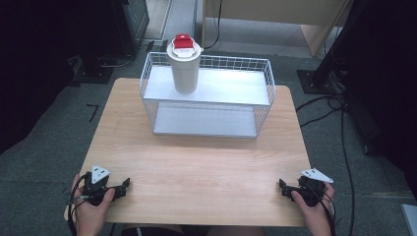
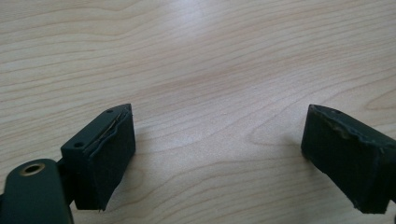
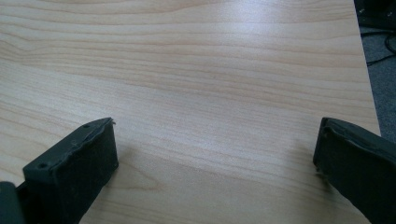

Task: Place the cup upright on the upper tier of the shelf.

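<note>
A cream tumbler [image 1: 184,69] with a red-and-white lid [image 1: 183,43] stands upright on the left end of the upper shelf of a white wire rack [image 1: 260,69] at the table's far side. My left gripper [image 1: 124,187] rests near the front left corner of the wooden table [image 1: 196,162], held in a hand, open with nothing between its jaws. In the left gripper view bare wood lies between the two black pads [image 2: 112,154]. My right gripper [image 1: 281,187] sits near the front right corner, also open and empty, its pads [image 3: 79,172] spread over bare wood.
The rack's lower shelf [image 1: 204,120] holds nothing. Black stands and cables [image 1: 339,113] lie on the grey floor to the right of the table, and dark equipment [image 1: 113,29] stands at the back left. The table's right edge [image 3: 369,93] runs close to my right gripper.
</note>
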`<state>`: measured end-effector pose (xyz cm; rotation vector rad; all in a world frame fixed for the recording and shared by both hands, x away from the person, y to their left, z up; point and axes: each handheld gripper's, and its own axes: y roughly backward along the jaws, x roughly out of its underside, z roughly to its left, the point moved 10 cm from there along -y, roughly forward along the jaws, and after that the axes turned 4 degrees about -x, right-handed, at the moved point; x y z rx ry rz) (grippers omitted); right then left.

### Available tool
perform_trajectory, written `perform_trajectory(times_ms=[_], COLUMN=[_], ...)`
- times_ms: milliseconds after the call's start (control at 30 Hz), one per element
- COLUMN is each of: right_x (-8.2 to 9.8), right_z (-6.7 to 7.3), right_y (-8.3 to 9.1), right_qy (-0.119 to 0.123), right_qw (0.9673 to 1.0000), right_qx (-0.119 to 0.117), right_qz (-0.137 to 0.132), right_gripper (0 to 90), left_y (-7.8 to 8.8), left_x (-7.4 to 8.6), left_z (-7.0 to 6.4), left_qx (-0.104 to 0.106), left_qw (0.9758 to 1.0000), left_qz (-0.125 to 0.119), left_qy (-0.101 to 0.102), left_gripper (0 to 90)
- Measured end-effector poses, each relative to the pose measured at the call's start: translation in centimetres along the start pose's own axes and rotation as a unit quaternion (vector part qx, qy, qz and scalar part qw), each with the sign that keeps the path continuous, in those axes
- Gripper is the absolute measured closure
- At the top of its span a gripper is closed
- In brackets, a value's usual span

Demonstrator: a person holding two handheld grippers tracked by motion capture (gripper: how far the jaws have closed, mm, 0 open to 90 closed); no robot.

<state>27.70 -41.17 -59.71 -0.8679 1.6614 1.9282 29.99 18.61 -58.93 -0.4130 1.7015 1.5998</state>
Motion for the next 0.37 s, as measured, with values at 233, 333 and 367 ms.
perform_trajectory(times_ms=[233, 333, 367], right_x=[0.01, 0.01, 0.01], right_z=[0.0, 0.0, 0.0], right_y=[0.01, 0.01, 0.01], right_qy=[0.0, 0.0, 0.0], right_qw=[1.0, 1.0, 1.0], right_qx=[0.0, 0.0, 0.0], right_qz=[0.001, 0.001, 0.001], right_gripper=[0.0, 0.0, 0.0], left_y=[-0.16, -0.22, -0.22], left_x=[-0.18, -0.24, -0.24], left_z=[-0.68, -0.9, -0.9], left_qx=[0.006, 0.011, 0.011], left_qw=[1.0, 0.9999, 0.9999], left_qz=[0.001, 0.0, 0.0], left_qy=[-0.007, -0.011, -0.011], left_gripper=[8.6, 8.3, 8.3])
